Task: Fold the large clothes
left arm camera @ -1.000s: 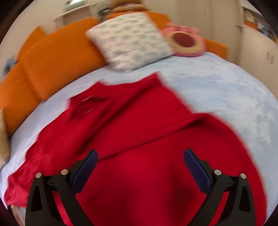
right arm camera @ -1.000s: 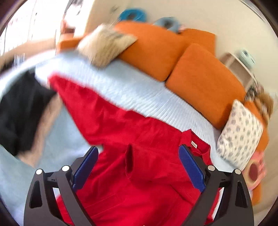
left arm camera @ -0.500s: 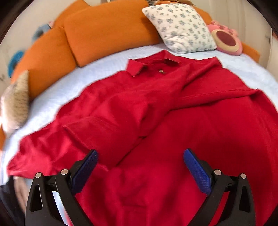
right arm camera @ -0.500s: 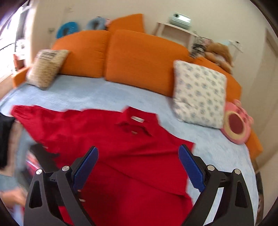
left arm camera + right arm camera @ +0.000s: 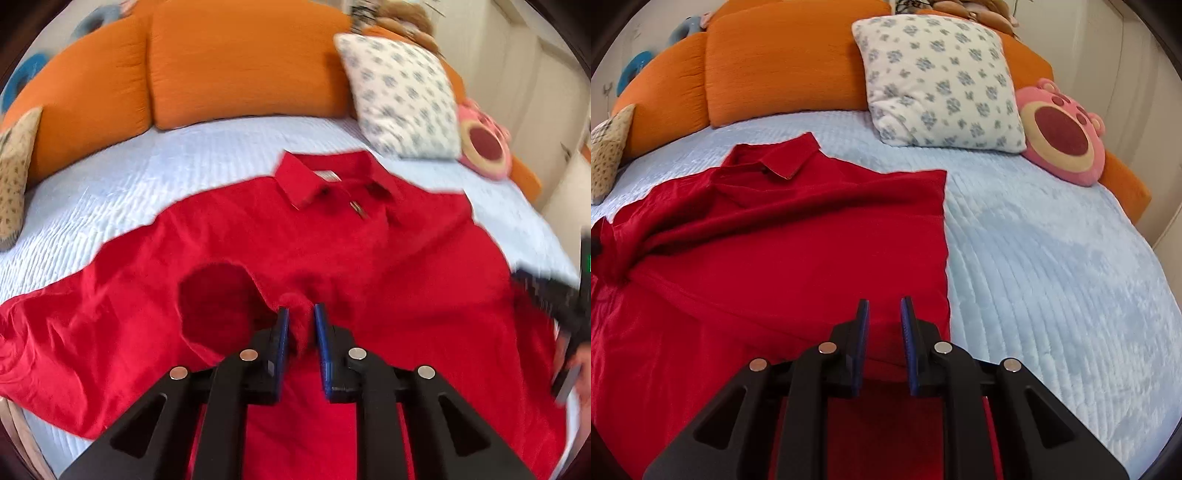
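A large red collared shirt point(image 5: 332, 251) lies spread on a light blue bed point(image 5: 110, 192), collar toward the cushions. My left gripper point(image 5: 301, 317) is shut on a bunched fold of the red shirt near its middle. In the right wrist view the red shirt point(image 5: 798, 240) shows with its right side folded in along a straight edge. My right gripper point(image 5: 884, 312) is shut on the red shirt near that folded edge, low on the garment. The right hand and gripper show at the right edge of the left wrist view point(image 5: 569, 314).
Orange cushions point(image 5: 783, 62) line the back of the bed. A white flowered pillow point(image 5: 942, 81) and a pink plush bear point(image 5: 1063, 133) lie at the back right. A beige pillow point(image 5: 14, 173) sits at the left. Bare blue bedding point(image 5: 1052, 258) spreads to the right.
Both grippers were open above the shirt and have now closed on its fabric. Both views swung to face the collar and cushions.
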The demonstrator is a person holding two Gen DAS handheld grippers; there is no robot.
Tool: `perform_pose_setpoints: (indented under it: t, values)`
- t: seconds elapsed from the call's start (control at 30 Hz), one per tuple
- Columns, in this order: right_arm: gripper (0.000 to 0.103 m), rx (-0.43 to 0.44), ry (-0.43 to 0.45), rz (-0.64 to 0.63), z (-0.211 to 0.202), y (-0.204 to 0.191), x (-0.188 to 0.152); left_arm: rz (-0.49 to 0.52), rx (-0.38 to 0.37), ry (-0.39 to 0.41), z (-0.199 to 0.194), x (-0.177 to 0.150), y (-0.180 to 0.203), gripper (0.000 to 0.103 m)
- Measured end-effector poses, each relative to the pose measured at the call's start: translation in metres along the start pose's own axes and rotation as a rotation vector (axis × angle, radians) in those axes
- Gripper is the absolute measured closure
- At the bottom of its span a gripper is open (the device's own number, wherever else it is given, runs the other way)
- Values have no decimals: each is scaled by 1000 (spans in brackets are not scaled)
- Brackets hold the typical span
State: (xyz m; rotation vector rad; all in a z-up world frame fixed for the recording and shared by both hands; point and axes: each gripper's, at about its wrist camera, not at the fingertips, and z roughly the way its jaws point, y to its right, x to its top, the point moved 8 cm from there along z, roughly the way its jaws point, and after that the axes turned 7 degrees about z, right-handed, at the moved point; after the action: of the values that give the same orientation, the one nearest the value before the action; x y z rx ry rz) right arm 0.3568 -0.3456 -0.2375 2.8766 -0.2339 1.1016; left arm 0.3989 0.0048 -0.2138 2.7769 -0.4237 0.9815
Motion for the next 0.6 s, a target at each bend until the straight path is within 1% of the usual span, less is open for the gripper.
perform_pose_setpoints:
  t: [0.03, 0.13, 0.17, 0.23, 0.27, 0.37, 0.4, 0.47, 0.5, 0.57, 0.6]
  values:
    - [85, 5, -9, -1, 3, -1, -3, -24, -1, -1, 2, 7, -8, 84]
    - [85, -9, -14, -26, 7, -2, -7, -114, 41, 12, 8, 31, -42, 84]
    - [85, -24, -8, -41, 6, -3, -8, -153, 61, 9, 13, 39, -57, 84]
    - [85, -45, 3, -52, 5, -4, -8, -191, 108, -1, 21, 47, -78, 84]
    - [85, -56, 1, -56, 5, -3, -7, -214, 138, -18, 29, 48, -91, 84]
    - [85, -98, 0, -73, 9, 1, -8, -239, 196, -63, 46, 42, -112, 84]
    - [85, -110, -5, -79, 11, 2, -9, -248, 238, -83, 54, 37, -121, 84]
    - [85, -119, -12, -80, 14, 4, -12, -257, 285, -102, 64, 30, -132, 83]
    - [85, -117, -19, -73, 16, 5, -14, -277, 302, -117, 70, 23, -143, 83]
    - [86, -117, -35, -73, 22, 7, -19, -313, 298, -146, 80, 13, -157, 84]
    - [86, -118, -42, -77, 24, 8, -21, -313, 306, -167, 87, 6, -162, 84]
